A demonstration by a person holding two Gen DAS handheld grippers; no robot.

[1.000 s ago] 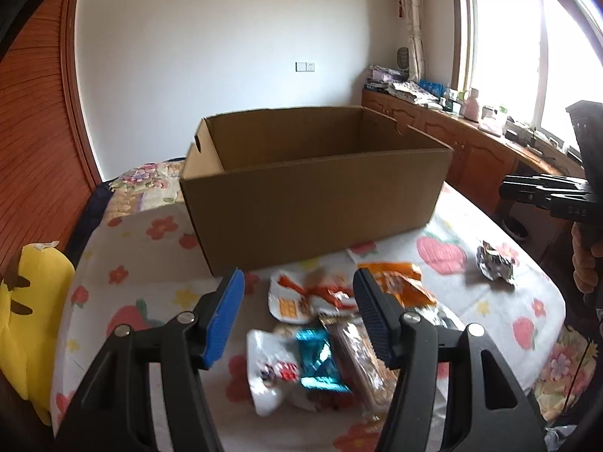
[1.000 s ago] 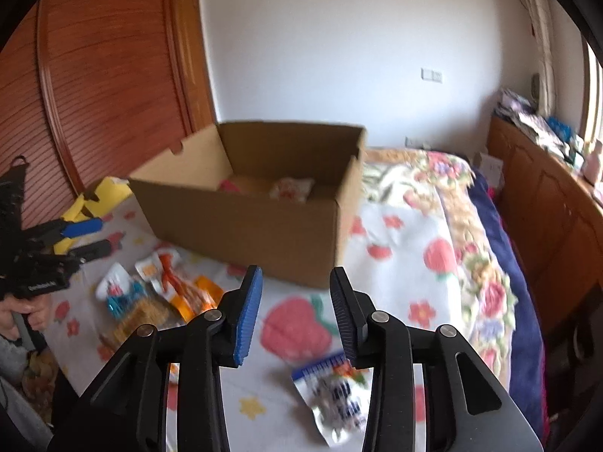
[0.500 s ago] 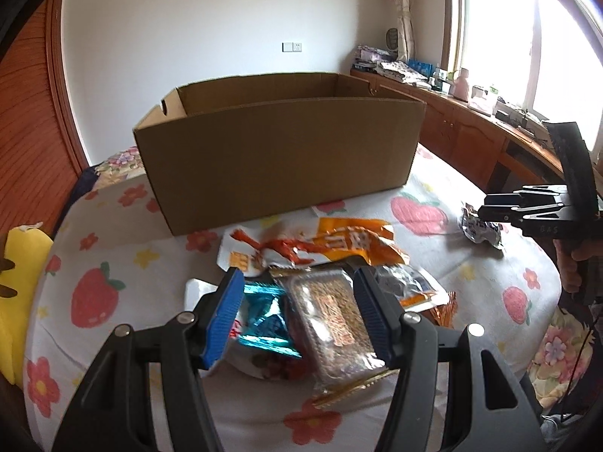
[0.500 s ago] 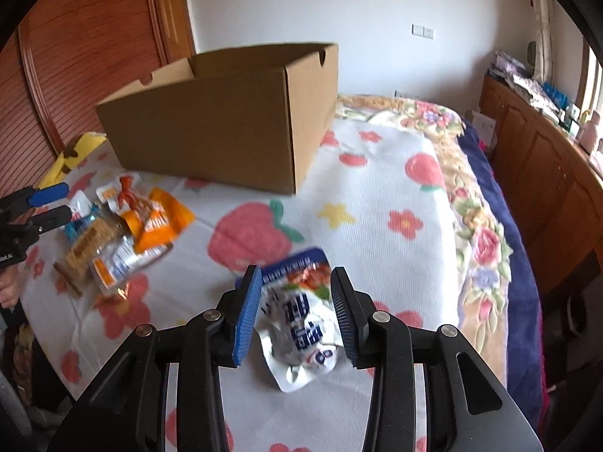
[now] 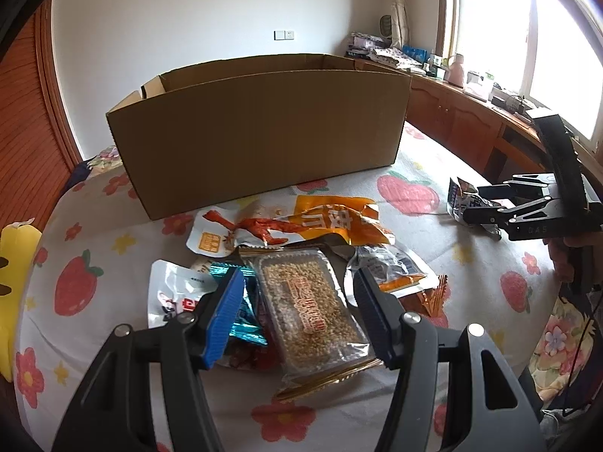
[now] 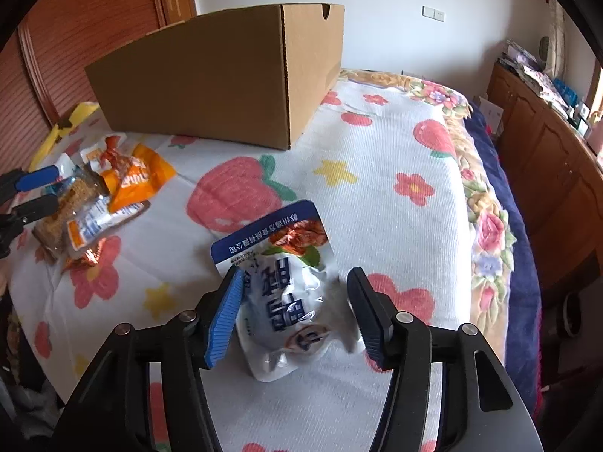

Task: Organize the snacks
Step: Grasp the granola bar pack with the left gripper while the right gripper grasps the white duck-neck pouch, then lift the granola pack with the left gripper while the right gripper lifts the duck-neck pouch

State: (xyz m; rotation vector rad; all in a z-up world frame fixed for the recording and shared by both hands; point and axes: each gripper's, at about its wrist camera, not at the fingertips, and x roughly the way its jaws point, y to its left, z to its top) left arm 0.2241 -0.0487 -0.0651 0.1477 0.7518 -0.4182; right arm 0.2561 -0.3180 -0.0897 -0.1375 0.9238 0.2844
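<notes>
My left tool (image 5: 297, 312) has its 2 fingers spread apart on either side of a clear pack of grain bars (image 5: 307, 309), which lies flat on the strawberry-print cloth (image 5: 79, 286) without being squeezed. Just to its left sit a teal foil wrapper (image 5: 241, 309) and a white sachet with red print (image 5: 173, 293), and to its right lies a clear pouch with blue lettering (image 5: 388, 263). Beyond the pack, a white packet showing a red chicken foot (image 5: 241, 229) overlaps an orange packet (image 5: 339, 218). My right tool (image 6: 296, 310) is likewise spread wide, straddling a white and blue pouch (image 6: 282, 286) that lies crumpled on the cloth, well apart from the pile; neither finger presses it that I can tell. Seen from the left wrist, this tool (image 5: 486, 207) sits low over the pouch (image 5: 461, 203). Farther back, the open cardboard box (image 5: 260, 139) stands on the cloth, its long side facing the pile. A yellow cushion (image 5: 15, 263) lies at the left edge. Wooden cabinets (image 6: 557, 158) with clutter on top run along the far wall under the window.
</notes>
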